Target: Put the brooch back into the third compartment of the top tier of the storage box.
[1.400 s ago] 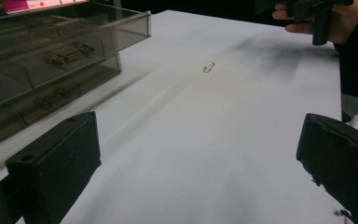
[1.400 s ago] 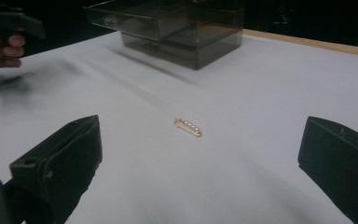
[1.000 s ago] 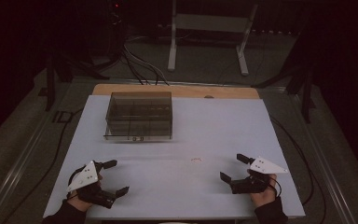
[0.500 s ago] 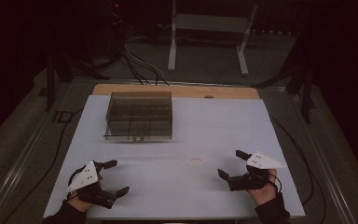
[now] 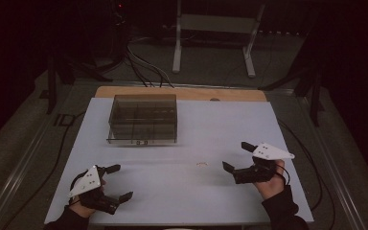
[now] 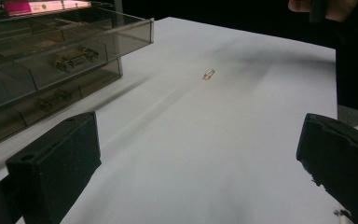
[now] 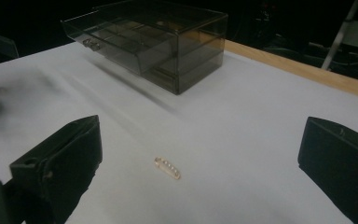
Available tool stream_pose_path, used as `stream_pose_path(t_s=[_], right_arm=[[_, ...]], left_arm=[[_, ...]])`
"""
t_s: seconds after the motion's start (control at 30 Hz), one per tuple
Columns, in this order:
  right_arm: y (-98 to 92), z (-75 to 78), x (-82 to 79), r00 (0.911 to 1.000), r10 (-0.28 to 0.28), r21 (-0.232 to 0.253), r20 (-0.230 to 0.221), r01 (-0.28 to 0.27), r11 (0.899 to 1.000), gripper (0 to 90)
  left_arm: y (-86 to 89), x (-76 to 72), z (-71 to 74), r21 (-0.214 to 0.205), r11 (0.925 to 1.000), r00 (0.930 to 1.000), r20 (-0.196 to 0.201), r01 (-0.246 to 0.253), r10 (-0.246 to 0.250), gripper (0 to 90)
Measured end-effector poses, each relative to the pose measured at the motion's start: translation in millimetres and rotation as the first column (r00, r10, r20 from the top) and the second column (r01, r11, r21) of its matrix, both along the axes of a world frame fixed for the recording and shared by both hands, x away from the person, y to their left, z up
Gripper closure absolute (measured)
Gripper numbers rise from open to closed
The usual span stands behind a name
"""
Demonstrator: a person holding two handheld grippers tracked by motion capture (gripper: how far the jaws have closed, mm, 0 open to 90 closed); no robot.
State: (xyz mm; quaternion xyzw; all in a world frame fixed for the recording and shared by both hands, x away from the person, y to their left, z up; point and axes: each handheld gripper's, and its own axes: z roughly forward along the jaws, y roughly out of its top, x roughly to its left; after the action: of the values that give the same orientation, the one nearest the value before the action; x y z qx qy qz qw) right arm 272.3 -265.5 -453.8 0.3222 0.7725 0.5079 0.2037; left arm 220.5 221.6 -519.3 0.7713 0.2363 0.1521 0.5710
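My left tool (image 5: 116,183) and right tool (image 5: 237,156) gape wide over the white table (image 5: 211,120), a small pale beaded clip (image 5: 201,165) lying between them.

So the right gripper (image 7: 200,172) has its two black jaws spread wide at the bottom corners of the frame. Between them, low centre, a small pale oblong hair clip (image 7: 168,168) lies flat on the white tabletop (image 7: 242,135). A smoky transparent plastic drawer box (image 7: 154,39) sits upper centre, one drawer slid out toward the left. The table's wooden edge strip (image 7: 303,70) runs along the upper right.
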Motion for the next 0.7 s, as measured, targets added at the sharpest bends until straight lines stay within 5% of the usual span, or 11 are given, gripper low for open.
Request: stream_pose_path(t_s=[0.7], right_arm=[[36.9, 8.2, 30.3, 0.9942, 0.107, -0.009, -0.015, -0.107, 0.994, 0.0]], left_arm=[[0.7, 0.1, -0.1, -0.006, 1.0, 1.0, -0.005, 0.004, -0.004, 0.6]])
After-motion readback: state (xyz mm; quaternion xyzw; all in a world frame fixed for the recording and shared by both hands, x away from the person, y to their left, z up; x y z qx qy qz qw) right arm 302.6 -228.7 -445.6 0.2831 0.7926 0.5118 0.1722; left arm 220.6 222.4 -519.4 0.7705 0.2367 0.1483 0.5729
